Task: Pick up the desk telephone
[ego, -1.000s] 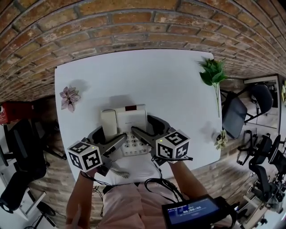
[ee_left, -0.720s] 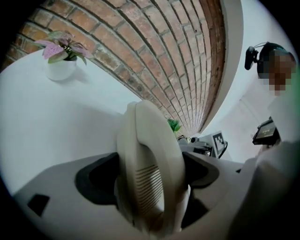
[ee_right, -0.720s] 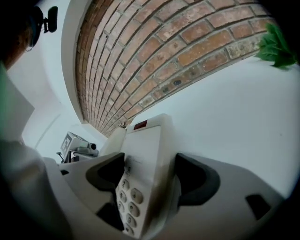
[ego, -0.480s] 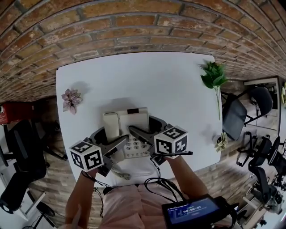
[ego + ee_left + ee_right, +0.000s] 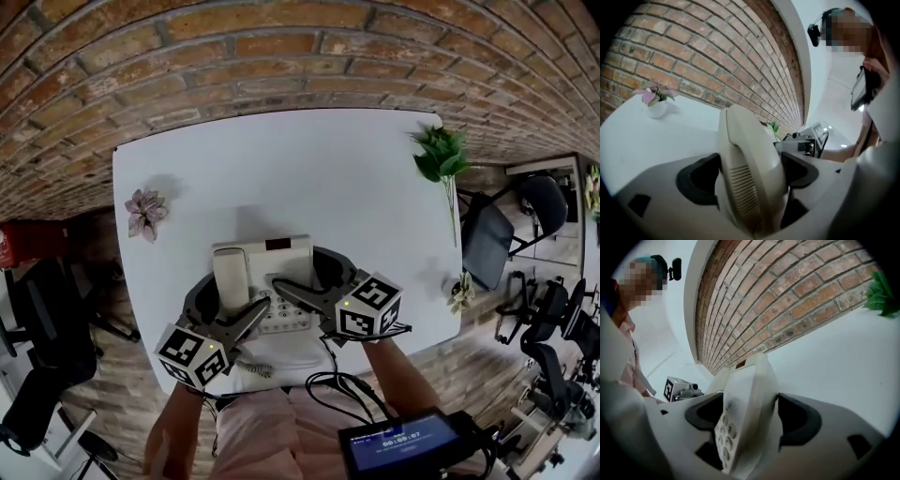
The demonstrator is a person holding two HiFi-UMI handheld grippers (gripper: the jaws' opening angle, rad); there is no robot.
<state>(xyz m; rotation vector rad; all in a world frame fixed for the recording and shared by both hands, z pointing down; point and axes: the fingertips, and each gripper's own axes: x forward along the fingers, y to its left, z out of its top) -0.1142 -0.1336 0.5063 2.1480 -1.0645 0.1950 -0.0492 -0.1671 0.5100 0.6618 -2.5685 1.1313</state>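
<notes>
The cream desk telephone (image 5: 277, 257) sits near the white table's front edge, its handset (image 5: 230, 275) on the left and its keypad (image 5: 286, 314) toward me. My left gripper (image 5: 232, 292) is shut across the handset side. In the left gripper view the handset (image 5: 750, 154) fills the gap between the dark pads (image 5: 697, 180). My right gripper (image 5: 298, 268) is shut across the keypad side. In the right gripper view the keypad (image 5: 725, 432) stands on edge between that gripper's pads (image 5: 800, 420). The coiled cord (image 5: 249, 363) hangs at the front. Whether the base rests on the table I cannot tell.
A small pink flower in a pot (image 5: 143, 211) stands at the table's (image 5: 309, 178) left. A green plant (image 5: 441, 153) stands at its far right corner, another small flower (image 5: 459, 292) at its right edge. A brick wall (image 5: 281, 56) runs behind. Chairs stand on both sides.
The left gripper has rolled, its marker cube swinging lower and toward me. The telephone has shifted slightly toward the near edge. Both grippers stay closed on it.
</notes>
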